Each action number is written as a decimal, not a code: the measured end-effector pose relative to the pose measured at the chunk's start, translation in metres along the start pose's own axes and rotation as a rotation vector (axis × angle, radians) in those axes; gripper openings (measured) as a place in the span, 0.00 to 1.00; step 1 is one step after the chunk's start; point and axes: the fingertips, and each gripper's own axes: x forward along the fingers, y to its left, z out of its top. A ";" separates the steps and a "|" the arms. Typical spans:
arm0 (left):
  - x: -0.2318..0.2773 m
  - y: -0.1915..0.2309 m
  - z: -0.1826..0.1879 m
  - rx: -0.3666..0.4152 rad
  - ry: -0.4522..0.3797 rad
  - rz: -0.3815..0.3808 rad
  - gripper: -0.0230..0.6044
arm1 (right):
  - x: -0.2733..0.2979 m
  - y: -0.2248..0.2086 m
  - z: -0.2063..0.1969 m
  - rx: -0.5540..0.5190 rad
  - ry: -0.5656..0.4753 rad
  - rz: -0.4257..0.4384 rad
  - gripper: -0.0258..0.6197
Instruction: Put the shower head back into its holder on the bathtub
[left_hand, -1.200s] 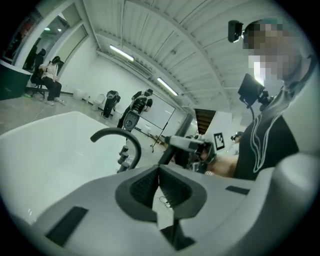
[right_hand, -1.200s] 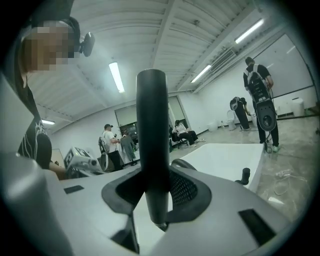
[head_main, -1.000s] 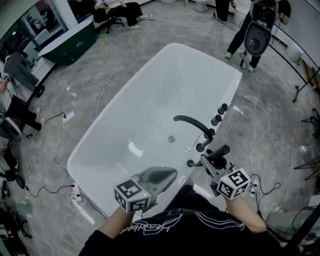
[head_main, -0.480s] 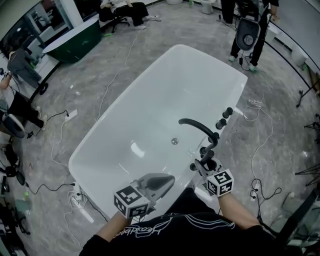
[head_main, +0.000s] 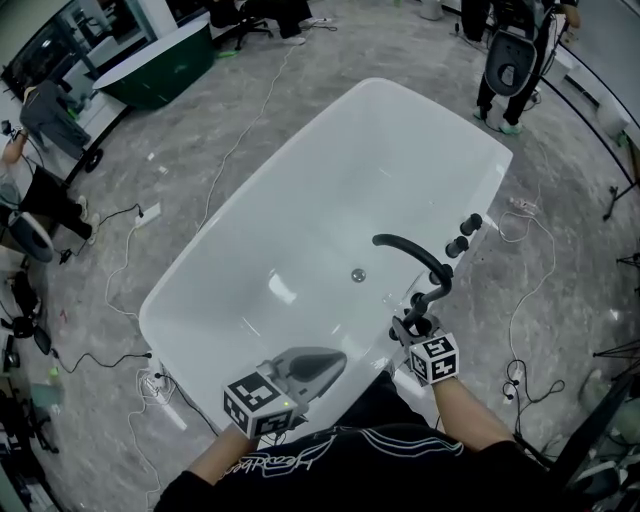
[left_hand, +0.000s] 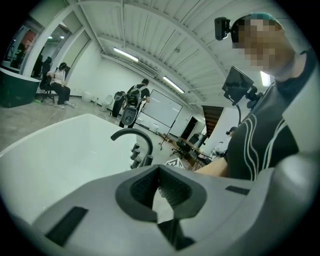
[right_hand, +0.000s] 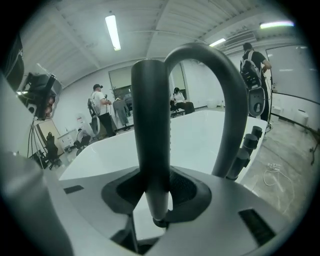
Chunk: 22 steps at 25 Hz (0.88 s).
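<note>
Dark grey cylindrical shower head (right_hand: 151, 135) is standing upright in the right gripper view, its lower end being clamped by the right claw (right_hand: 159, 197) at the white bathtub (head_main: 330, 180) rim; the left claw (left_hand: 160, 187) is sitting closed, empty.

Quick count: one white bathtub (head_main: 300, 190), one dark green tub (head_main: 160, 72) off at 11 o'clock, one curved black spout (head_main: 405, 247), two round knobs (head_main: 471, 223), one shower head (right_hand: 150, 125), and two grippers: left gripper (head_main: 328, 362), right gripper (head_main: 408, 326).
</note>
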 end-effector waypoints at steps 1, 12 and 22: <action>-0.001 0.002 -0.001 -0.002 0.001 0.004 0.05 | 0.003 -0.001 -0.006 -0.003 0.015 -0.003 0.24; -0.003 0.018 -0.006 -0.048 -0.006 0.015 0.05 | 0.017 0.014 -0.053 -0.160 0.185 -0.012 0.24; -0.001 0.011 -0.006 -0.035 0.004 0.000 0.05 | 0.018 0.018 -0.041 -0.133 0.190 -0.005 0.26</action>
